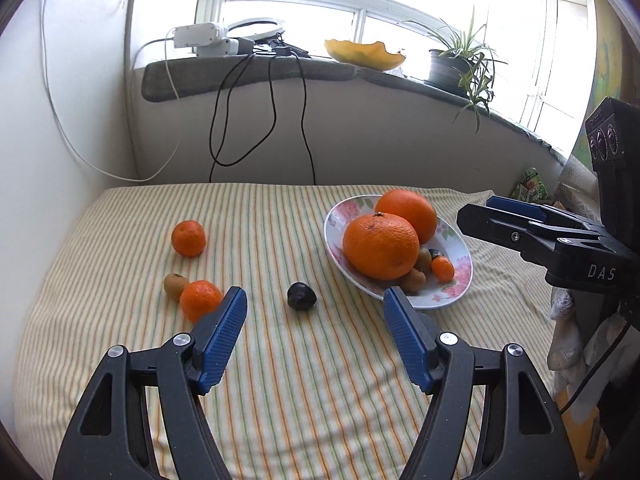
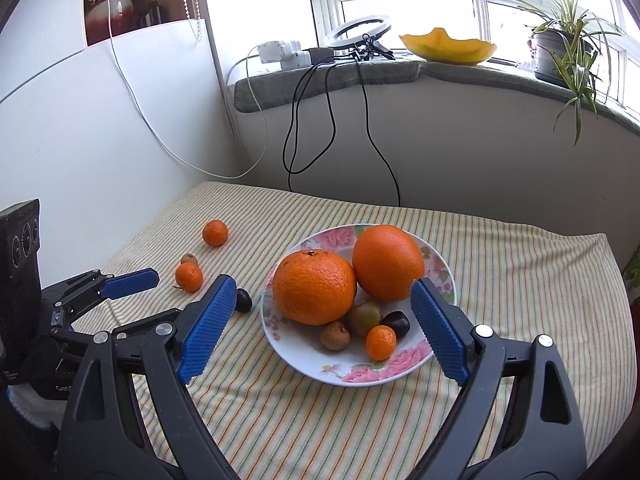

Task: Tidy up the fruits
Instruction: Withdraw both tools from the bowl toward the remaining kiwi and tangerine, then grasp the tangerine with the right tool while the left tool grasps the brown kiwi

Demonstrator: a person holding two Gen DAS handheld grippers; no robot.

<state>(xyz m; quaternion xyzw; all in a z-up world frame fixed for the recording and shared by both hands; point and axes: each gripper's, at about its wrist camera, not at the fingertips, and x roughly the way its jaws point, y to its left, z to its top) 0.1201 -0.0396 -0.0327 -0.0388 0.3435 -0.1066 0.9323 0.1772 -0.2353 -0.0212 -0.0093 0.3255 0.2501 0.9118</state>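
Ahead, dark plum (image 1: 302, 297) between open left claw (image 1: 314, 306) tips.

Potted plant (image 2: 560, 46), ring light (image 2: 362, 32) on windowsill (image 2: 400, 70).

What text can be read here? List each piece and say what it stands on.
"DAS": white letters on the black body of the right gripper, cut off by the frame edge.
"Gen": start of a word on the left gripper body, the rest hidden.
Green packet at the table's far right: print too small to read.
Nothing else legible.
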